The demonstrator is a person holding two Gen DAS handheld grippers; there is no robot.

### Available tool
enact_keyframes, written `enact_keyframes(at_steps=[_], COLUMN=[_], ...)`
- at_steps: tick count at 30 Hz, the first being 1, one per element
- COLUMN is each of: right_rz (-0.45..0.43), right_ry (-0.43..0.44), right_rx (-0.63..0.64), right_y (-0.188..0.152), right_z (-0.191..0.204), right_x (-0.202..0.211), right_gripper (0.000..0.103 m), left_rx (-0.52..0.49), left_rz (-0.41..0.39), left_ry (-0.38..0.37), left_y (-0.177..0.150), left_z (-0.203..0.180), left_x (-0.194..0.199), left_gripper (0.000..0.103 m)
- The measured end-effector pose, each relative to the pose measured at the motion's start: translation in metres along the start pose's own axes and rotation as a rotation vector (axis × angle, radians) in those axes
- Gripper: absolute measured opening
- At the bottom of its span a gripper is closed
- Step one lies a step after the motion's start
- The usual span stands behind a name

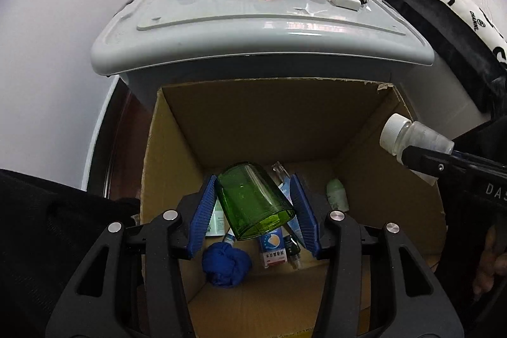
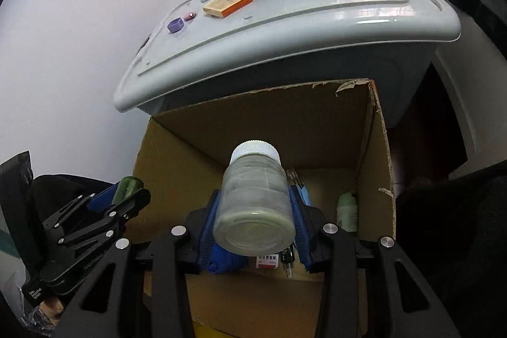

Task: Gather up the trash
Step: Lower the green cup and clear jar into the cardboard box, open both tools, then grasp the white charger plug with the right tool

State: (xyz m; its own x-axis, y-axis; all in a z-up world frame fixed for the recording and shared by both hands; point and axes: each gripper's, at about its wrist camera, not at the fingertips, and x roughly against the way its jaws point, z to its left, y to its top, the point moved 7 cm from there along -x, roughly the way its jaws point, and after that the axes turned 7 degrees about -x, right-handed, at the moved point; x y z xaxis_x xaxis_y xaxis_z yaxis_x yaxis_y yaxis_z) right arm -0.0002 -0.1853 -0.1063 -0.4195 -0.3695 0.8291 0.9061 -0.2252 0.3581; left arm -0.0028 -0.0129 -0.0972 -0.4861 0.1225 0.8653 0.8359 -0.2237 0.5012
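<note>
Seen only from the left wrist: green cup [image 1: 255, 201], mouth toward camera, clamped in left hand-held gripper [image 1: 253, 208] over the cardboard box [image 1: 253, 119]. Seen fully from the right wrist: white-capped jar [image 2: 255, 200], clamped in right hand-held gripper [image 2: 255, 224]. Below, at 6 o'clock, blue cloth ball [image 1: 226, 265] and medicine carton [image 1: 273, 246]. At 12 o'clock, grey bin lid [image 1: 221, 34] carrying clutter.

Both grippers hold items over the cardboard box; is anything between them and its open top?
Nothing visible. The green cup in the left gripper and the white-capped jar in the right gripper hang over the open cardboard box.
</note>
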Motion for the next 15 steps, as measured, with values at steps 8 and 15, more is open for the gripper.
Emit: enact_keyframes(at_steps=[8,15], right_rz=[0.036,-0.004], right_ry=[-0.064,-0.017], right_rx=[-0.018,-0.072], right_y=[-0.002,0.006], right_z=[-0.005,-0.007], right_x=[-0.012,0.0], right_gripper=[0.066,0.066], left_rx=[-0.005,0.018], left_rz=[0.09,0.114], left_ry=[0.076,0.072], left_y=[-0.01,-0.014], left_z=[0.005,0.013], left_x=[-0.02,-0.026], left_gripper=[0.082,0.083])
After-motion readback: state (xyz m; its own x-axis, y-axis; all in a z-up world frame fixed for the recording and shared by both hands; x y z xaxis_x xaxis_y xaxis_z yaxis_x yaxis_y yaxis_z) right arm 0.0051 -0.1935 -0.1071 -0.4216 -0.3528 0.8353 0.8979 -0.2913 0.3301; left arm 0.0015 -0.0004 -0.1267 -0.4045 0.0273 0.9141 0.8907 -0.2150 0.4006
